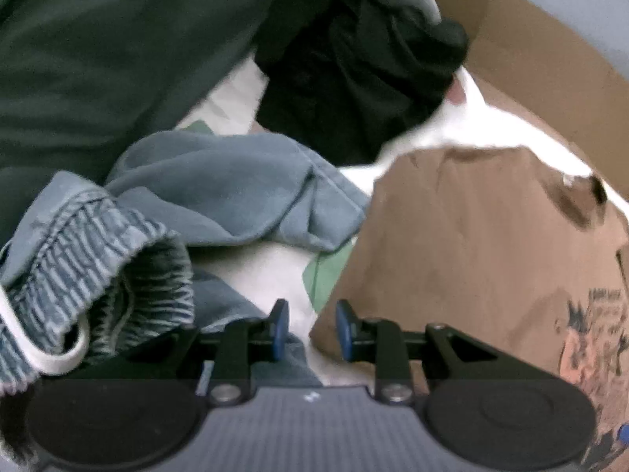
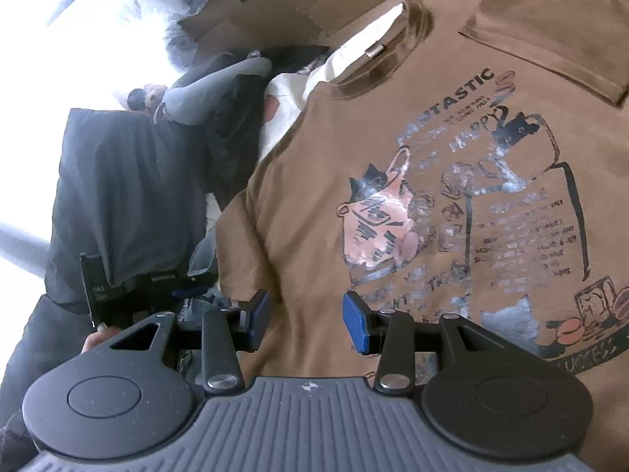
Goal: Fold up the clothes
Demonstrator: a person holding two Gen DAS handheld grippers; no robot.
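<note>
Brown T-shirt (image 2: 393, 196) lies under both spread, empty tools, left tool (image 1: 311, 330) and right tool (image 2: 306, 320).

The brown T-shirt (image 2: 432, 196) runs off the right edge; its small print is too blurred to read.

I count one brown printed T-shirt (image 2: 412, 181) spread out, one blue-grey garment (image 1: 220, 185) with a ribbed elastic waistband, one black garment (image 1: 354, 74) bunched up, and one dark green garment (image 1: 98, 51). One cardboard box (image 1: 550, 59) stands behind them. Two grippers: left (image 1: 311, 330) and right (image 2: 306, 320).
</note>
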